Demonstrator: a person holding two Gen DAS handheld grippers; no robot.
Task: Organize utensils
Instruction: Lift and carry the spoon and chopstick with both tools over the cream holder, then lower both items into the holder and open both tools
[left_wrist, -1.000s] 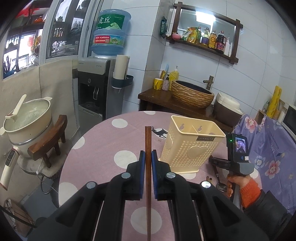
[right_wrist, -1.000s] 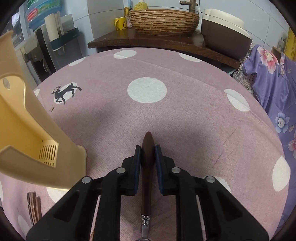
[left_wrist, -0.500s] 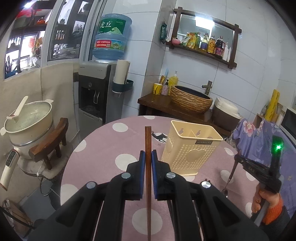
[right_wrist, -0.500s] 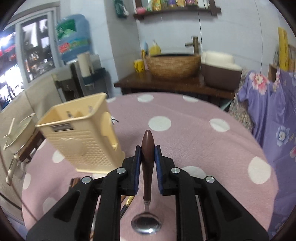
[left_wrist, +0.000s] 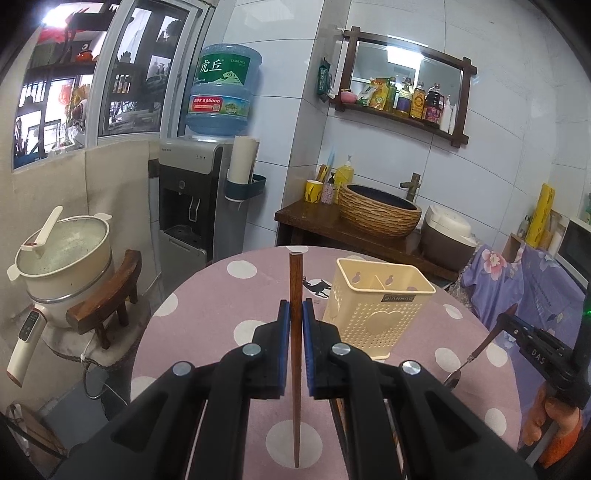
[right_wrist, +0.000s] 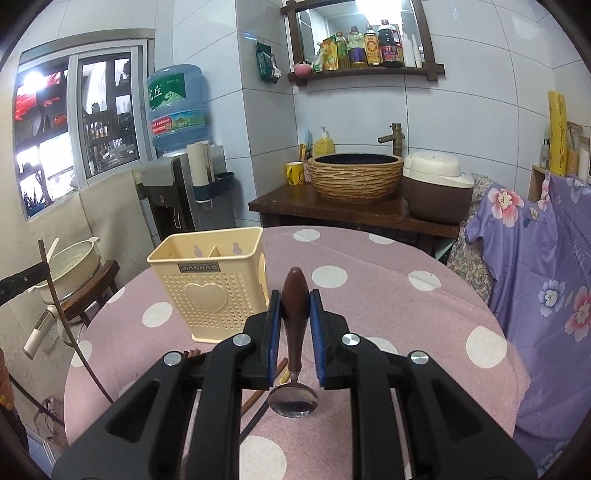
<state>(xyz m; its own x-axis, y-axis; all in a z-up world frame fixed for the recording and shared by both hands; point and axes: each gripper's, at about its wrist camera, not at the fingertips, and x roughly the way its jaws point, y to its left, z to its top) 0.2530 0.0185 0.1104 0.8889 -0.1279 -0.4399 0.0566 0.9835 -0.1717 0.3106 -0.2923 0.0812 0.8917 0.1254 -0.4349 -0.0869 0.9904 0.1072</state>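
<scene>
Nothing stands in the yellow holder (right_wrist: 212, 284) yet. Left gripper (left_wrist: 295, 317) pinches a chopstick (left_wrist: 294, 354); right gripper (right_wrist: 295, 314) clamps a spoon (right_wrist: 293, 397). More chopsticks (right_wrist: 258, 391) lie near the holder.

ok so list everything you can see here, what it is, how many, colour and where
utensil holder: 1, cream, upright on table
table: 1, pink cloth with white dots
chopstick: 1, brown, in left gripper
spoon: 1, brown handle, steel bowl, in right gripper
loose utensils: several, brown, on table before holder
basin: 1, woven brown, on dark counter
water bottle: 1, blue, on dispenser
pot: 1, cream, on stool
left gripper: black, shut
right gripper: black, shut
hand: 1, orange sleeve
</scene>
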